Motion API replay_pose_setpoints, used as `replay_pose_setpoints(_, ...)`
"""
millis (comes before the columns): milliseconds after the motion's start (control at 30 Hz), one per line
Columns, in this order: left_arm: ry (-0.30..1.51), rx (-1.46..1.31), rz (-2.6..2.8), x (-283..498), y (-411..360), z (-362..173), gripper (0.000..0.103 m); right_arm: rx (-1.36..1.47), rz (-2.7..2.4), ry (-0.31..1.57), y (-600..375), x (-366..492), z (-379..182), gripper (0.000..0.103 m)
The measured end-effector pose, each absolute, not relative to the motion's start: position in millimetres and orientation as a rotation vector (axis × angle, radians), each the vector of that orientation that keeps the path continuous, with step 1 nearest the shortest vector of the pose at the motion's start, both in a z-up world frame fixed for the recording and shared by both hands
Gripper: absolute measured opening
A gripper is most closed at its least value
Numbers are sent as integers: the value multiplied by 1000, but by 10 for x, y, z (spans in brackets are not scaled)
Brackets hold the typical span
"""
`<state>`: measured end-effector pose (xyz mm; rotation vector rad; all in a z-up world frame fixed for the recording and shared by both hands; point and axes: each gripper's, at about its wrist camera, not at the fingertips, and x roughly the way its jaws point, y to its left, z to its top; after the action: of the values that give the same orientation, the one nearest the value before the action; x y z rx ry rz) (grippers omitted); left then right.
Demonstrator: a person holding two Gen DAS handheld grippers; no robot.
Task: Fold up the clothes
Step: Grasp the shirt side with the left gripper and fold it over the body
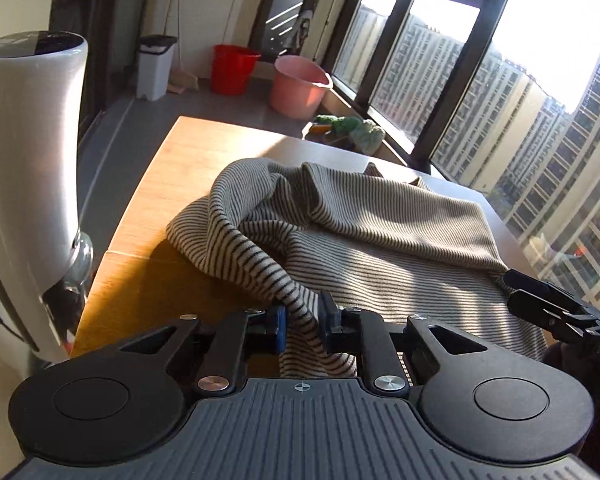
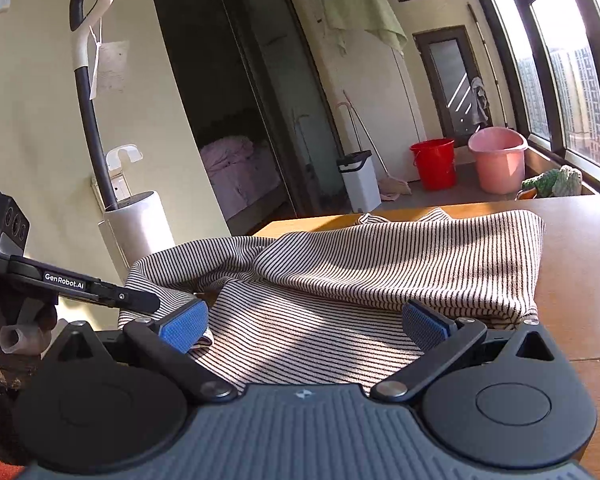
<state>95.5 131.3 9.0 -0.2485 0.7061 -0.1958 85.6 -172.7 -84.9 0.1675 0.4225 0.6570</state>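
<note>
A beige garment with thin dark stripes (image 1: 380, 236) lies partly folded on the wooden table (image 1: 188, 168). My left gripper (image 1: 302, 326) is shut on a raised fold at the garment's near left edge. The right gripper shows at the right edge of the left wrist view (image 1: 548, 304). In the right wrist view the garment (image 2: 380, 264) lies ahead with its far half folded over. My right gripper (image 2: 304, 326) is open, its blue pads (image 2: 182, 326) spread wide just above the garment's near edge. The left gripper (image 2: 132, 300) reaches in from the left.
A white floor-cleaner stand (image 1: 24, 160) is close at the left of the table. A red bucket (image 1: 232, 68), a pink bucket (image 1: 300, 86) and a white bin (image 1: 154, 66) stand on the floor beyond. Large windows (image 1: 500, 100) run along the right.
</note>
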Motion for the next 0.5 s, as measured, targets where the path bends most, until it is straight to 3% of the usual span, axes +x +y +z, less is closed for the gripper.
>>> replay_pose_setpoints(167,671,-277,-239,1025,1277,293,18,-110,859,394,-1140,606,-674,102)
replay_pose_setpoints(333,669,-306,-276,1099,1203,291,18,-245,921,352,-617,540,-643,90)
replay_pose_setpoints(367,666,-316,-285,1111,1195,287,18,-263,910,348,-532,568,-657,81)
replay_pose_setpoints(433,643,-338,-298,1098,1221,303,18,-286,888,361,-383,660,-701,51)
replay_pose_setpoints(467,631,-350,-303,1088,1237,313,19,-269,882,392,-355,731,-723,20)
replay_pose_setpoints(500,608,-359,-304,1059,1265,334,20,-201,888,444,-373,842,-724,8)
